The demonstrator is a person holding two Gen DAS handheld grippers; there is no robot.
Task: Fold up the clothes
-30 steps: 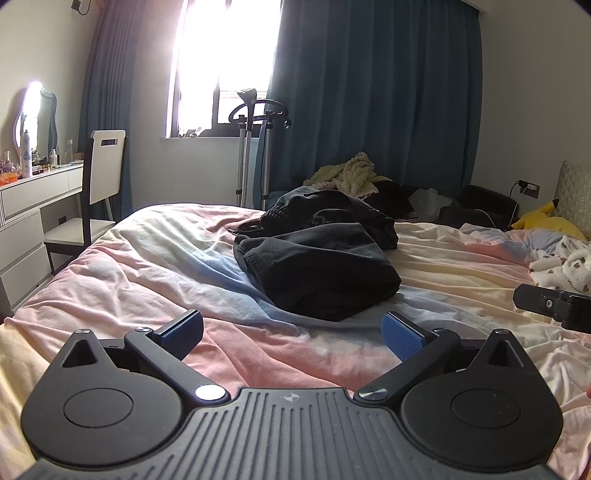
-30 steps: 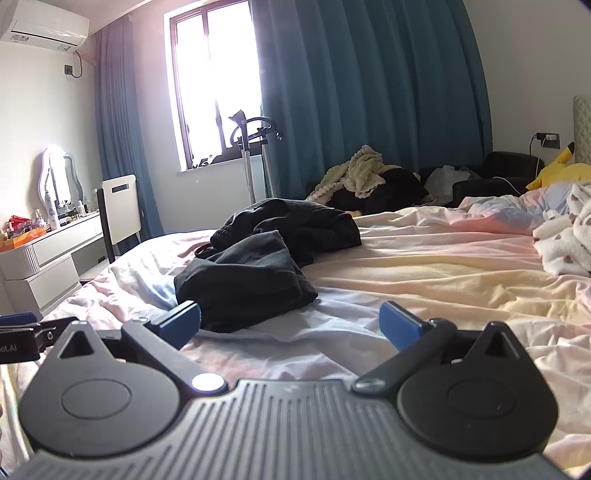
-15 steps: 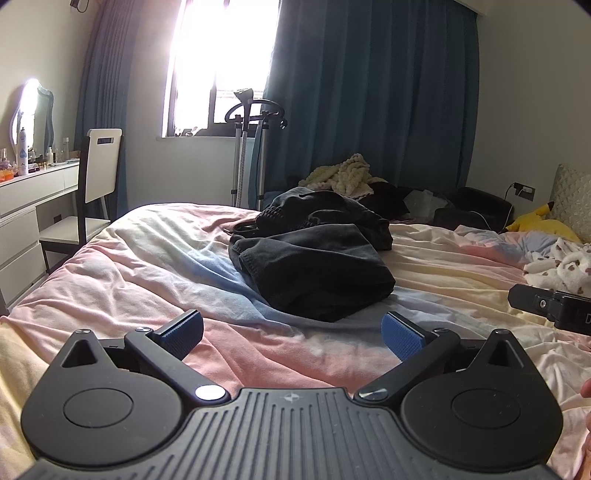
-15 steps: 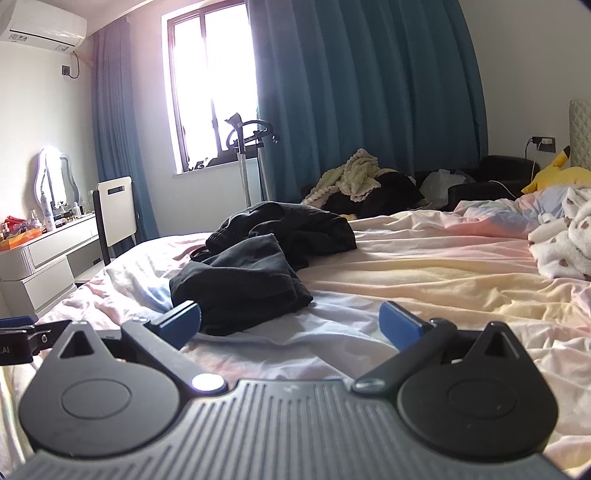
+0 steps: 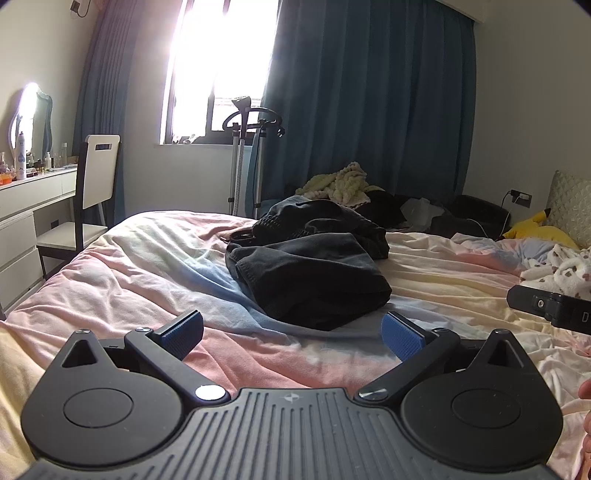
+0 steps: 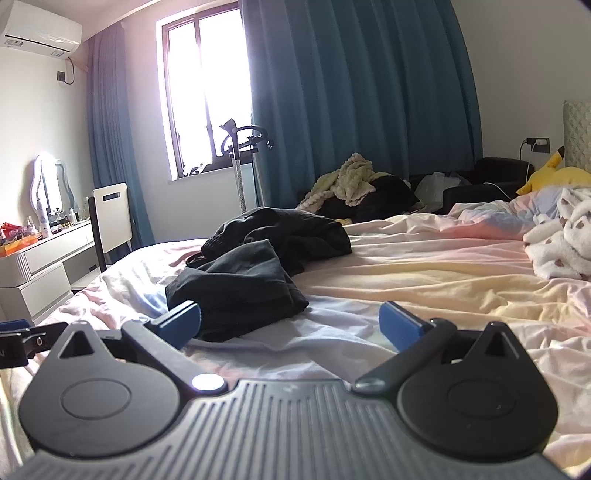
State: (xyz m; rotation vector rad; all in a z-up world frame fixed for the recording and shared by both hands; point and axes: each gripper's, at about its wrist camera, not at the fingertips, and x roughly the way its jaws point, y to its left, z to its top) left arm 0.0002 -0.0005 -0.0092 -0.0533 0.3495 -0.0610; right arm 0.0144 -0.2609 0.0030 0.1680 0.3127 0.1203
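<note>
Left tool (image 5: 291, 332): released, blue pads (image 5: 183, 332) spread wide, nothing between them, poised low over the bed (image 5: 129, 266). Right tool (image 6: 290, 321): likewise released, pads (image 6: 400, 326) far apart, empty, also low over the bed (image 6: 424, 273). Right tool's black body (image 5: 550, 308) visible at the right edge of the left wrist view; left tool's tip (image 6: 14, 332) visible at the left edge of the right wrist view.

Dark clothes (image 5: 310, 273) heaped in a crumpled pile on the pastel sheet, straight ahead of the left tool, near but not touching its pads. Same pile (image 6: 255, 280) ahead and to the left in the right wrist view, its near edge just behind the left pad; contact there impossible to tell. Pile unfolded, upper part bunched toward the far side of the bed.

Fluffy white spotted garment (image 6: 561, 240) on the bed's right side, well apart from the dark pile. Yellow plush toy (image 5: 539, 230) beyond it. Cream knitted blanket (image 6: 351, 181) on dark furniture behind the bed, before the blue curtain (image 5: 369, 103). Garment steamer stand (image 5: 245, 147) by the bright window (image 6: 207, 99). White chair (image 5: 98, 177) and white dresser (image 5: 26, 206) with mirror (image 5: 31, 110) at left. Air conditioner (image 6: 40, 31) high on the wall.
</note>
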